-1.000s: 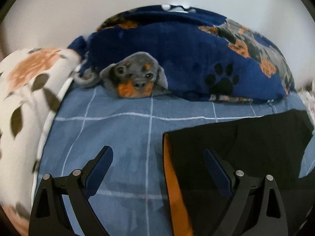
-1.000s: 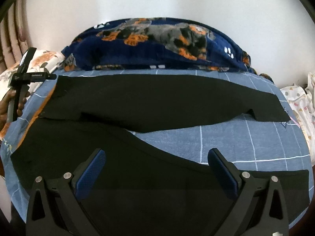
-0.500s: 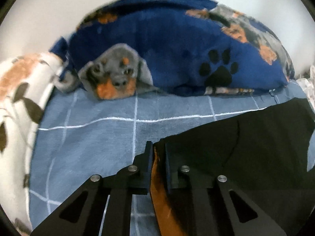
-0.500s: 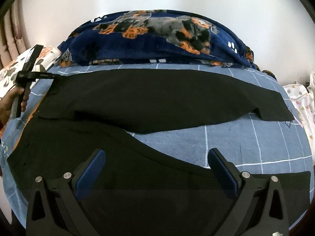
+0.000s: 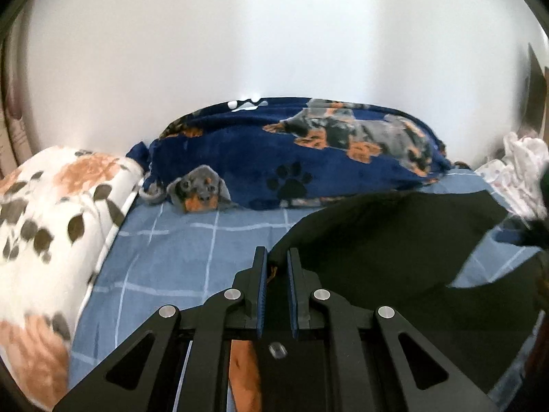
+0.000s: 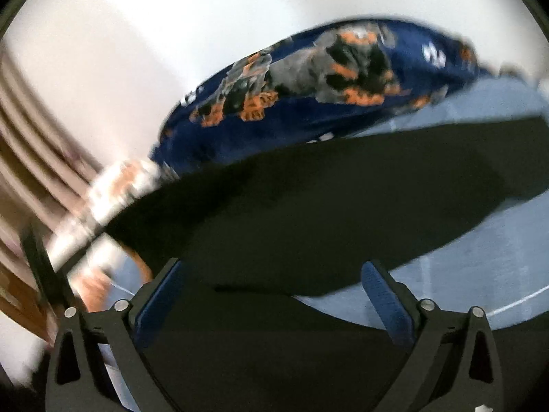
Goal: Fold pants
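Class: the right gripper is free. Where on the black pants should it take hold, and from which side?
Probably the near waistband edge beneath the open right gripper, approached from above. The pants lie flat there, while the left gripper already pinches the far waist corner.

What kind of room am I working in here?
Most likely a bedroom: the black pants lie on a bed with a blue checked sheet, a dog-print fleece blanket bundled against the wall, and a floral quilt at one side.

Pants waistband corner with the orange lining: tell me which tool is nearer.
Left. The left tool is clamped on the pants at that corner; the right tool hangs open above the fabric, gripping nothing.
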Tool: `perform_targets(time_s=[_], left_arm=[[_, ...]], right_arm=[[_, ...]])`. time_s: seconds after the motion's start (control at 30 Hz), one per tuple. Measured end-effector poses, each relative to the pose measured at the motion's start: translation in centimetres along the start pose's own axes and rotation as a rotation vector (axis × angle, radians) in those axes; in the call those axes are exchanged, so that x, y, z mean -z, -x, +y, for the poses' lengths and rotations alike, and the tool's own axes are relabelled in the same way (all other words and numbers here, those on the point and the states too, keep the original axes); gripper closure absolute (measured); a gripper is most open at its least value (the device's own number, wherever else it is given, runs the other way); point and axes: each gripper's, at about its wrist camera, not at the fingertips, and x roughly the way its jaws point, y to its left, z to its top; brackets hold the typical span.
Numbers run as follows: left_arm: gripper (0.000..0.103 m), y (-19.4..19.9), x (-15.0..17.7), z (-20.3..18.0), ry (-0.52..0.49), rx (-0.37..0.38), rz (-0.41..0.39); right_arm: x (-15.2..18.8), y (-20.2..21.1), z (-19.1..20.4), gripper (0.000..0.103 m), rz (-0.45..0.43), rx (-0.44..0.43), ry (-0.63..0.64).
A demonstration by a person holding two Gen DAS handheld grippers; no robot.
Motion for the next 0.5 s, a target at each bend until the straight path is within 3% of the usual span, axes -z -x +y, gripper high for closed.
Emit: perform_targets(time_s=[0.13,0.33,0.43,0.47,0.5], left_arm=[[0.092,3.0,2.6,-1.5,0.024,0.013,0.006],[0.091,4.7,5.9,-2.5,0.111,0.050,0.052],[0.091,4.6,6.6,-2.5,0.154,0.058,0.074],[0.091,4.5,6.9,-2.4,0.161,0.054,0.080],[0.091,4.4,7.1,-2.4,0.164,0.054,0.087]], right_arm=[[-2.8,-2.3,-2.1,0.009,0.034,-0.149,-0.174],[-5.8,-6.2,-3.5,0.012,0.082,-0.177,-0.285],[-6.9,-8.9,-4.8,0.023,0.121,-0.179,-0.351],[-7.1,-10.0,-5.4,0.048,0.143,-0.182,-0.388],[-7.1,-10.6,-5.8,0.089,0.161,-0.185,-0.415]])
